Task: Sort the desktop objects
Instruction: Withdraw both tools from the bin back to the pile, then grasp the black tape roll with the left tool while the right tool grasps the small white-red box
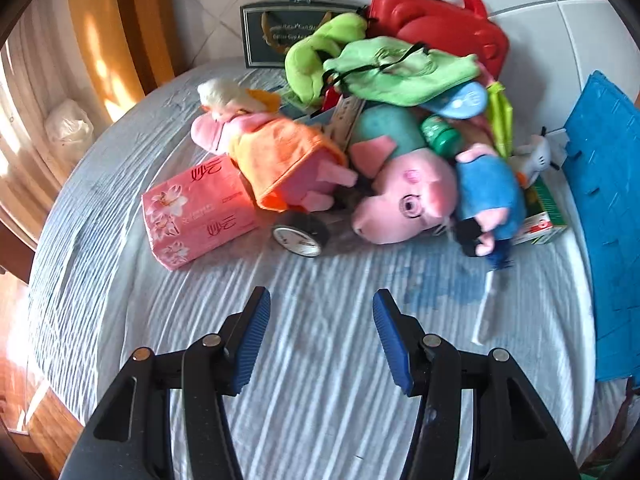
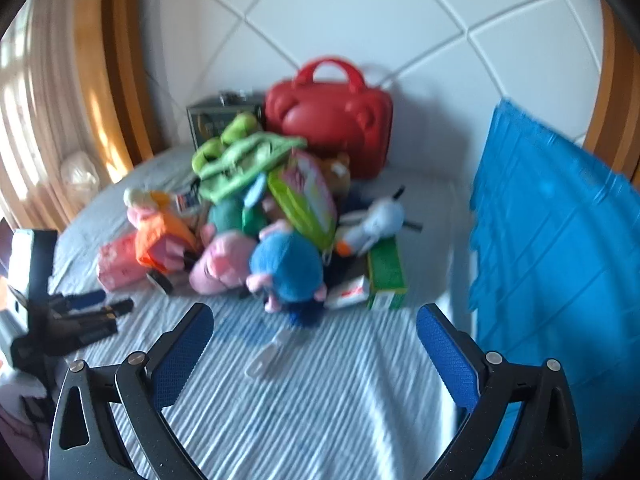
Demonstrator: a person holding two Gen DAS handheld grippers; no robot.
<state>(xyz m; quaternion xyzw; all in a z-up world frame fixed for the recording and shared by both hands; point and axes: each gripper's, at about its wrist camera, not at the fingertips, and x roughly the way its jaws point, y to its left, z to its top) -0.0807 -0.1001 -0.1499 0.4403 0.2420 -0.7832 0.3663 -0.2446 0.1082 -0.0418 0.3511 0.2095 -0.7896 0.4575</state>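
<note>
Blue-padded, the left gripper (image 1: pixel 322 312) and right gripper (image 2: pixel 314 334) both hover open and empty above the striped sheet (image 1: pixel 320 360), near the toy pile (image 1: pixel 360 140).

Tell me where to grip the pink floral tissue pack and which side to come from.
Grip the pink floral tissue pack across its short width, coming from above at its free near-left end. It lies flat on the striped sheet with that end clear; its far-right end sits under the orange-dressed plush toy.

left gripper (image 1: pixel 322 340): fingers apart, nothing between | right gripper (image 2: pixel 314 354): fingers wide (both angled downward), empty
</note>
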